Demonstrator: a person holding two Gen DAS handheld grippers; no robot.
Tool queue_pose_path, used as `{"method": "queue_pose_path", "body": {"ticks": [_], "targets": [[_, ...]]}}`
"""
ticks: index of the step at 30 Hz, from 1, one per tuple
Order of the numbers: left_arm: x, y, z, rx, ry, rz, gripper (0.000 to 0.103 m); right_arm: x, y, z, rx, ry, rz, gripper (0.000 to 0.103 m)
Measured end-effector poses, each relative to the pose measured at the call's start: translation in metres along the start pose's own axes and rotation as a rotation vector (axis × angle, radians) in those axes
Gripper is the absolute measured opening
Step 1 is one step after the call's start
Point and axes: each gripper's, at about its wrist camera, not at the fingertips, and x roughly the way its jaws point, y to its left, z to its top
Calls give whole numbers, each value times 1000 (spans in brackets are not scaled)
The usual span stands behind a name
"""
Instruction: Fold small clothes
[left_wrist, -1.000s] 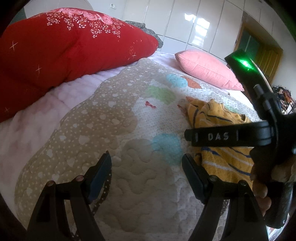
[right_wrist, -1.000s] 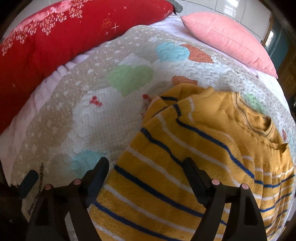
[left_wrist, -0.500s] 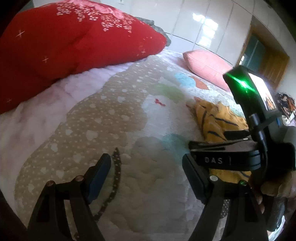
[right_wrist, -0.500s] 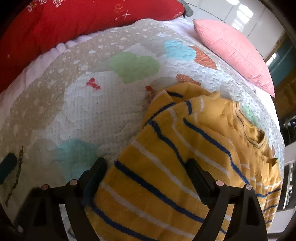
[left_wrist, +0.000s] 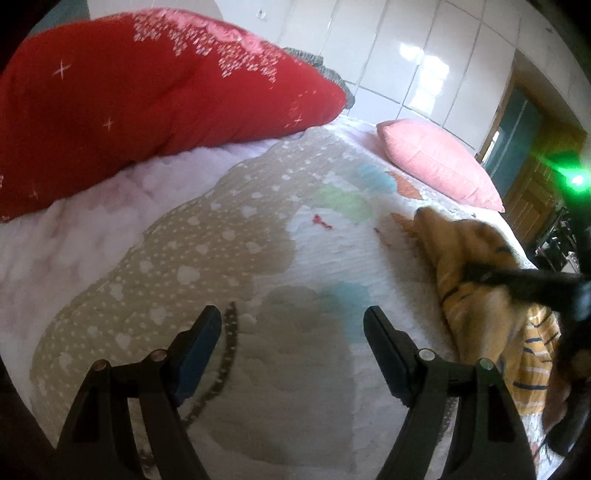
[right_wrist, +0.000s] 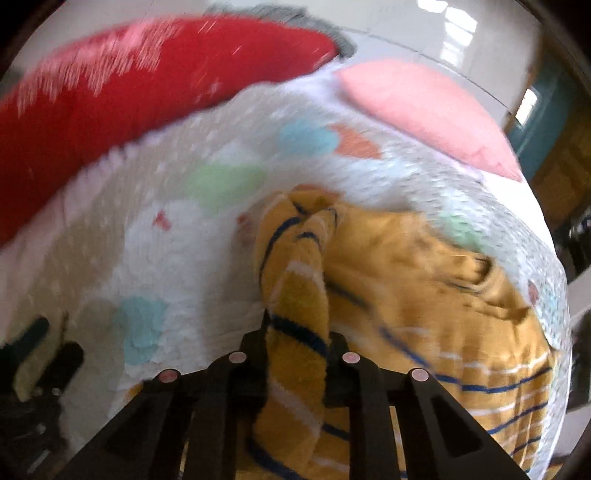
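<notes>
A small yellow sweater (right_wrist: 424, 295) with blue and white stripes lies on the quilted bed cover. My right gripper (right_wrist: 297, 332) is shut on a bunched fold of the sweater's left edge and lifts it off the bed. The right wrist view is blurred by motion. In the left wrist view the sweater (left_wrist: 476, 295) is at the right, pulled up by the blurred right gripper (left_wrist: 524, 280). My left gripper (left_wrist: 291, 332) is open and empty, low over the bare quilt to the left of the sweater.
A big red cushion (left_wrist: 140, 96) lies along the far left of the bed. A pink pillow (left_wrist: 439, 162) lies at the far end. A dark dotted cord (left_wrist: 225, 354) lies on the quilt by my left finger. White cupboards and a door stand behind.
My right gripper has shut on the sweater's edge and pulled it up into a ridge. It was open over the flat sweater before. My left gripper stays open and has shifted a little.
</notes>
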Motion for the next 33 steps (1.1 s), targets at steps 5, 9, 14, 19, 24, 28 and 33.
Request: {"method": "queue_pose_path", "body": {"ticks": [5, 9, 14, 19, 24, 28, 33], "targets": [[-6, -23, -5, 32, -38, -32, 78, -43, -97, -21, 193, -88, 3, 17], [-2, -46, -11, 76, -20, -68, 78, -61, -194, -68, 397, -91, -42, 17], [4, -66, -23, 150, 13, -80, 78, -46, -271, -133, 607, -32, -14, 19], [6, -66, -25, 153, 23, -71, 78, -60, -292, -157, 708, -81, 13, 29], [10, -62, -24, 131, 48, -78, 78, -117, -275, -142, 601, -187, -150, 49], [12, -62, -26, 131, 63, -82, 78, -129, -242, -121, 474, -193, -132, 55], [15, -58, -27, 121, 80, -75, 78, -84, -219, -112, 351, -54, -193, 14]]}}
